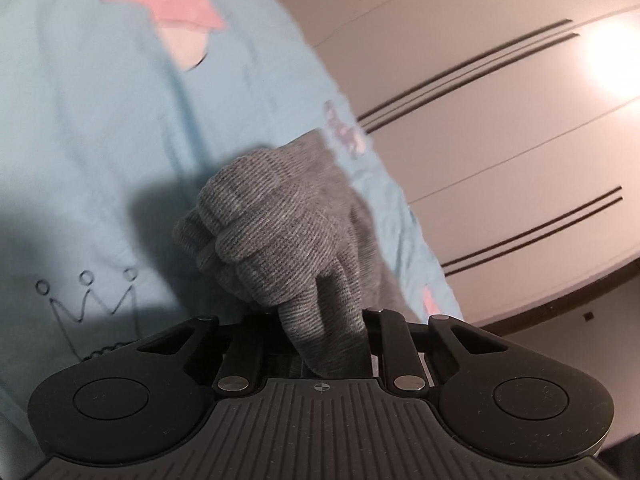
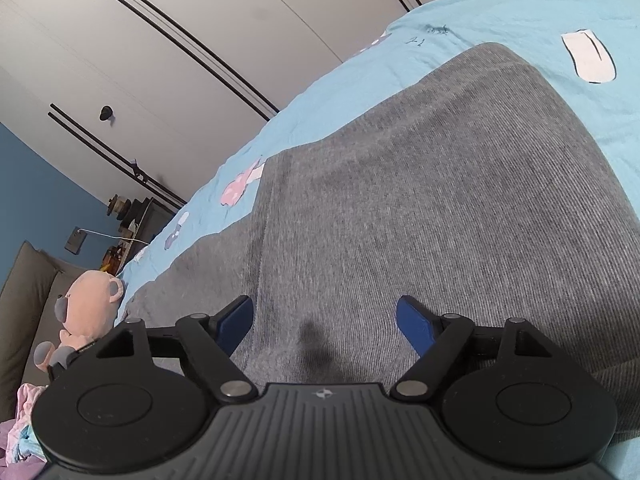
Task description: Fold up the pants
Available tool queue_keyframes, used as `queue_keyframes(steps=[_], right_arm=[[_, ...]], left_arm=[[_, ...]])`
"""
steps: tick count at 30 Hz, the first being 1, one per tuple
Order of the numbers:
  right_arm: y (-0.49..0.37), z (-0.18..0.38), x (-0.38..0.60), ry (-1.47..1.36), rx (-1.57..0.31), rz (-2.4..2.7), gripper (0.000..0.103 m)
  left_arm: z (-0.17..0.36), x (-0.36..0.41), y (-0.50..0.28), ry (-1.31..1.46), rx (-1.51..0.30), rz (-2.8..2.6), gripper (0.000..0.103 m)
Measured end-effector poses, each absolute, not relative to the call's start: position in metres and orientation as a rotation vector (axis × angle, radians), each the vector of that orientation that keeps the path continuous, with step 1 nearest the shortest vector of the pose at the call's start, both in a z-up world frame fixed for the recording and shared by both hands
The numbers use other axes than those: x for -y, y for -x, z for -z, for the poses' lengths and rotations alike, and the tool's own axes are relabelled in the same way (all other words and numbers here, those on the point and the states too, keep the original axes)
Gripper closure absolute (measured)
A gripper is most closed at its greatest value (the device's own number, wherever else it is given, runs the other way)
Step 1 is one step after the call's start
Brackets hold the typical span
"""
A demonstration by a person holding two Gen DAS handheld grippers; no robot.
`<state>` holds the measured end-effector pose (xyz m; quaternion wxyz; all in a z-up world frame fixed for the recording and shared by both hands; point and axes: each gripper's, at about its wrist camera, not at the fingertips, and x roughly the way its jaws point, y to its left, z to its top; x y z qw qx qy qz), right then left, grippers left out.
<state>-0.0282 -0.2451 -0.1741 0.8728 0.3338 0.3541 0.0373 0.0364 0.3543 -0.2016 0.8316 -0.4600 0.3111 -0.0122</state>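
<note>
The grey ribbed pants (image 2: 420, 208) lie spread flat on a light blue bed sheet (image 2: 520, 20). My right gripper (image 2: 324, 320) is open, its blue fingertips (image 2: 236, 320) just above the pants with grey cloth between them. In the left wrist view my left gripper (image 1: 320, 340) is shut on a bunched end of the pants (image 1: 276, 236), which is lifted off the sheet (image 1: 100, 140) and hides the fingertips.
White wardrobe doors with black strips (image 2: 180, 40) stand past the bed's far edge. A pink plush bear (image 2: 88, 304) sits by a grey headboard (image 2: 24, 292) at the left. A shelf with small items (image 2: 128, 220) stands by the blue wall.
</note>
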Motion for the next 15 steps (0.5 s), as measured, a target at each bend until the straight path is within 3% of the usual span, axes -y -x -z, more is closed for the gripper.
queue_keyframes(steps=[8, 15], right_arm=[[0.032, 0.171, 0.252, -0.756, -0.722, -0.069, 0.024], [0.055, 0.147, 0.277, -0.813, -0.582, 0.031, 0.024]], left_arm=[[0.146, -0.325, -0.037, 0.82, -0.571, 0.048, 0.085], [0.086, -0.267, -0.04, 0.566, -0.527, 0.086, 0.086]])
